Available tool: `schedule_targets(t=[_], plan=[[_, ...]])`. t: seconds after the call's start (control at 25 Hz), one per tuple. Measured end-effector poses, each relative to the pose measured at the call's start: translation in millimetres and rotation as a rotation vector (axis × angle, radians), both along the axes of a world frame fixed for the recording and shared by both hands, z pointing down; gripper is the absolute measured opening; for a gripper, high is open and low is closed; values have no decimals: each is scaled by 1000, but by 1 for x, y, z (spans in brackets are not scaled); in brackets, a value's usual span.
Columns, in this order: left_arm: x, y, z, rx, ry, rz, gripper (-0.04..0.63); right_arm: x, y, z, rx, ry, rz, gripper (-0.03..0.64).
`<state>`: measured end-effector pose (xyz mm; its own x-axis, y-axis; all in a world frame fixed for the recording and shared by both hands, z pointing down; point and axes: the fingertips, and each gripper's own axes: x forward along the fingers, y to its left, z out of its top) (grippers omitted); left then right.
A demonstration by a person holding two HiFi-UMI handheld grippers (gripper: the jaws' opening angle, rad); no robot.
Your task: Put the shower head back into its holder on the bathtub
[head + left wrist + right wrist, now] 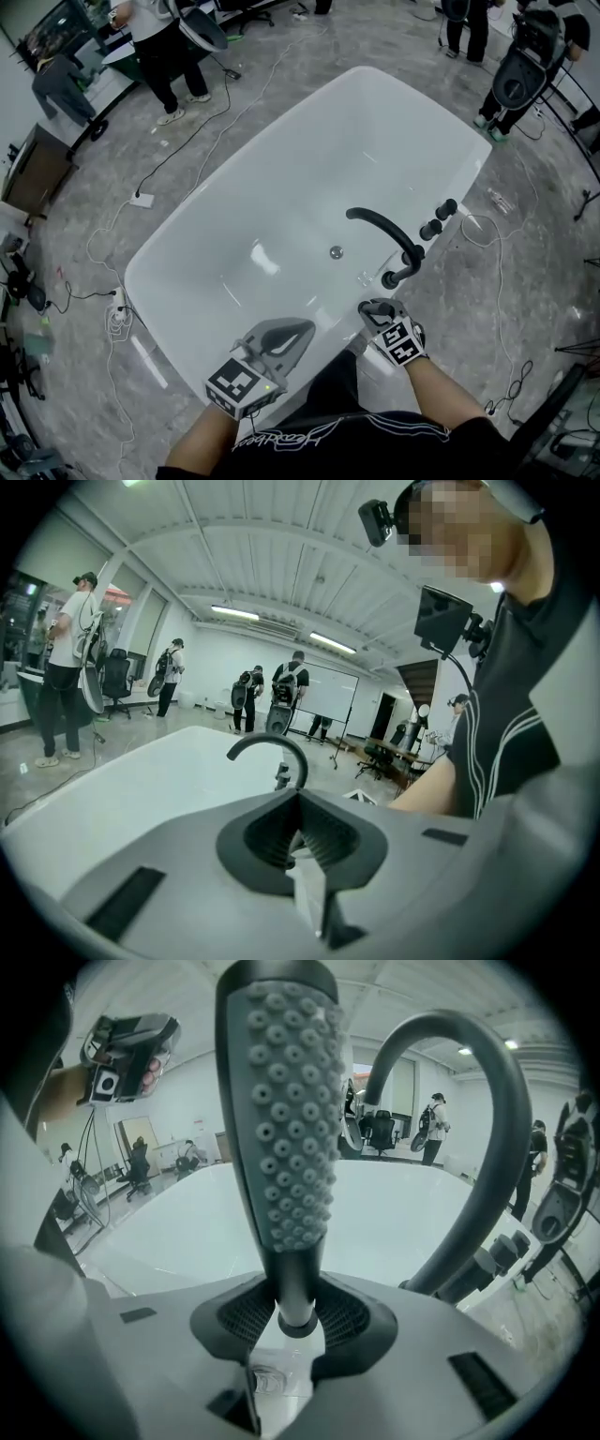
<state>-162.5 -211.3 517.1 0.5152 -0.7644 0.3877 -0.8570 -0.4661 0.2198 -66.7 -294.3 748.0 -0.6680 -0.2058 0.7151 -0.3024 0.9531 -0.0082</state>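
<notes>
My right gripper (298,1321) is shut on the dark handle of the shower head (286,1119), whose grey studded face stands upright in front of the camera. It hangs over the white bathtub (309,169) at the near right rim, just beside the black arched faucet (384,225) (497,1147). A small round fitting (253,1382) shows on the white rim right under the jaws. In the head view this gripper (375,309) sits close to the faucet's foot. My left gripper (286,337) (300,841) is shut with nothing in it, over the tub's near rim.
Black knobs (439,220) stand on the rim behind the faucet. Cables and a power strip (117,300) lie on the grey floor left of the tub. Several people (164,47) and equipment stands are at the room's far side.
</notes>
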Motion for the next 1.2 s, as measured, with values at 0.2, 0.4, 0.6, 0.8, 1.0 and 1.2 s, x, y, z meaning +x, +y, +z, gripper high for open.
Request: schedule_targets(t=[0.2, 0.4, 0.6, 0.8, 1.0, 1.2], plan=[[-2, -5, 3, -4, 2, 0, 3, -4, 0, 14, -4, 48, -27, 135], [-1, -9, 9, -20, 3, 9, 4, -7, 1, 24, -14, 60, -34, 135], [4, -13, 10, -20, 5, 24, 4, -8, 3, 21, -30, 74, -38, 137], [25, -8, 8, -26, 22, 65, 3, 13, 17, -5, -99, 21, 15, 141], [66, -1, 3, -8, 39, 139, 5, 46, 32, -68, -85, -91, 63, 139], [100, 29, -20, 2, 62, 170, 3, 66, 83, -167, -86, -262, 44, 69]])
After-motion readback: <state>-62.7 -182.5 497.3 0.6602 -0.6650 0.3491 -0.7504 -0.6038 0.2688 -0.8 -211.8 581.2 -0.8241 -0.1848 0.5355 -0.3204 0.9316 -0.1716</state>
